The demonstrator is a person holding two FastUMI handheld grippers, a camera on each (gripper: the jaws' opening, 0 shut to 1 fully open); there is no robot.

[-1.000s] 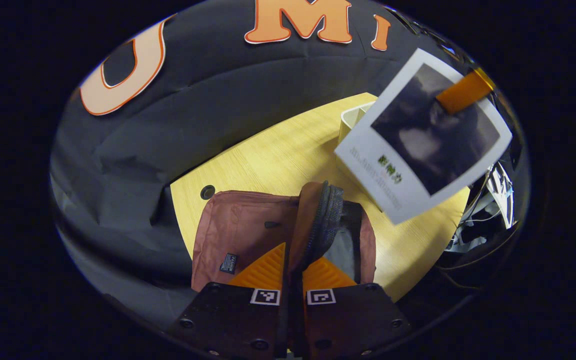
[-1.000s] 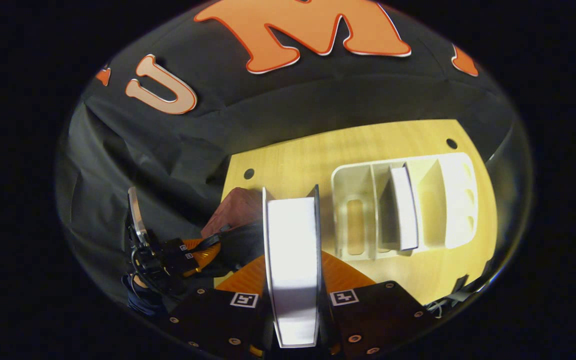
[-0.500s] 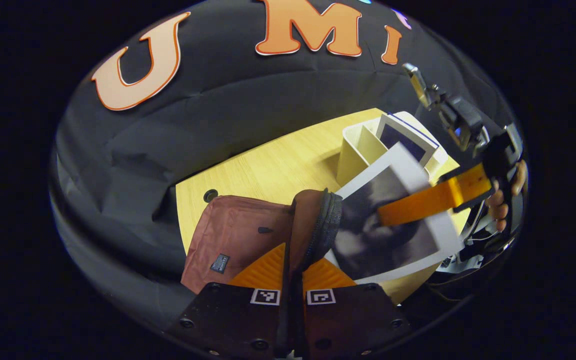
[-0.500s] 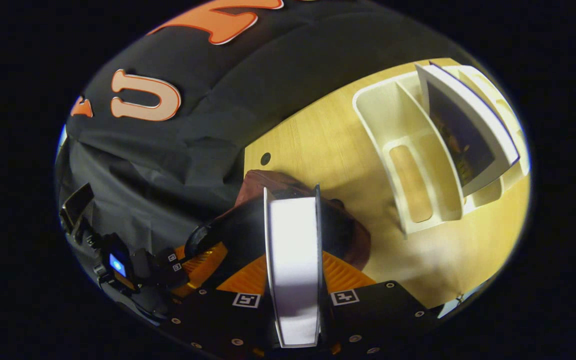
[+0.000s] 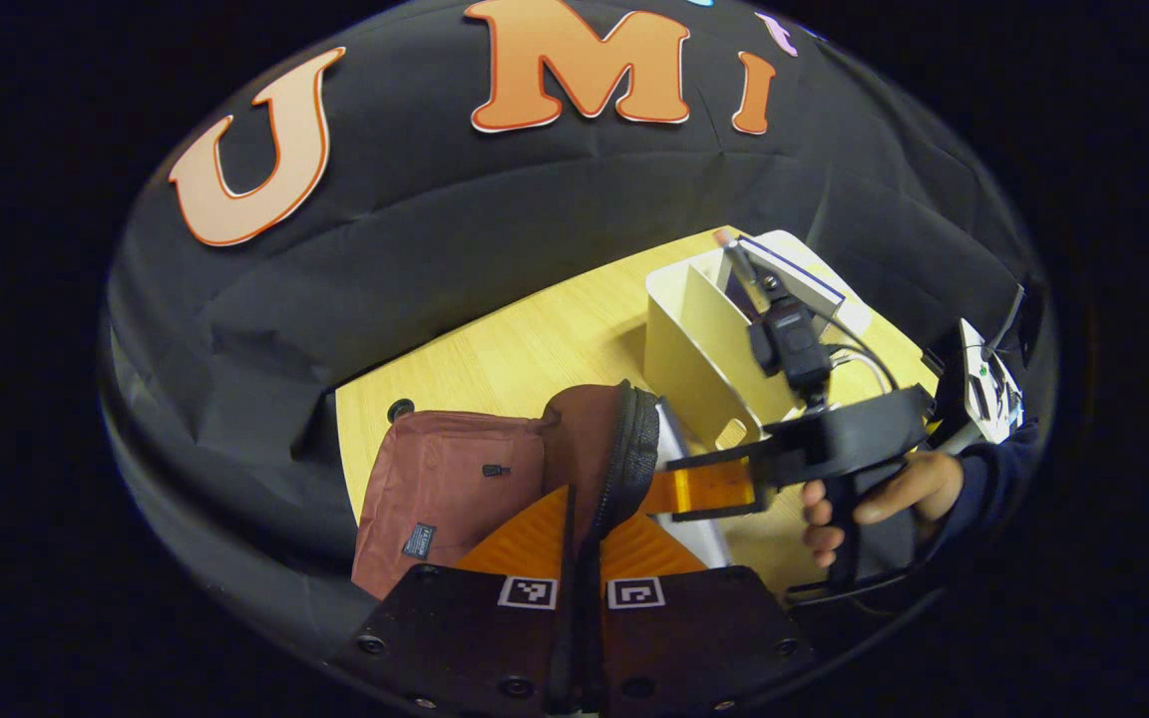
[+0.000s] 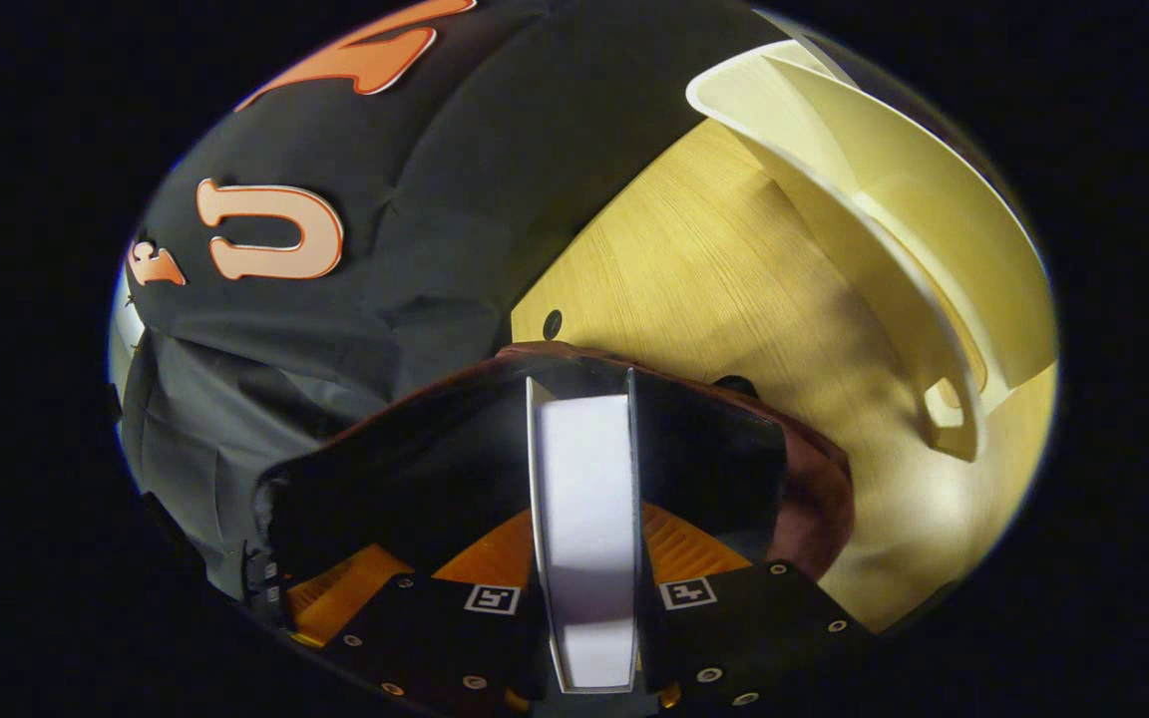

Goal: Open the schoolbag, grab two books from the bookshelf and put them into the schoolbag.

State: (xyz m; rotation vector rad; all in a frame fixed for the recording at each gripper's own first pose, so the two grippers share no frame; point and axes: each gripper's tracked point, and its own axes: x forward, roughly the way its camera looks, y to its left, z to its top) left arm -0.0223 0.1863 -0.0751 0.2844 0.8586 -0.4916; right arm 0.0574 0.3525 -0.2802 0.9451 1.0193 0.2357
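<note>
The maroon schoolbag (image 5: 445, 479) lies on the wooden table (image 5: 535, 349). My left gripper (image 5: 584, 519) is shut on its zippered flap (image 5: 624, 459), holding the mouth open. In the right gripper view, my right gripper (image 6: 582, 524) is shut on a white-edged book (image 6: 584, 469) that is partly down inside the bag's dark opening (image 6: 405, 479). The left gripper view shows the right gripper (image 5: 694, 489), held by a hand (image 5: 884, 489), reaching into the bag beside the book's white edge (image 5: 679, 449). A second book (image 5: 799, 284) stands in the cream bookshelf (image 5: 694, 339).
The bookshelf (image 6: 884, 229) stands close to the right of the bag, with bare tabletop (image 6: 714, 279) between them. A round cable hole (image 5: 400, 409) sits near the table's far left corner. Black cloth hangs behind the table.
My right gripper has carried the book from high above the table down into the bag's mouth. My left gripper has kept its hold on the flap.
</note>
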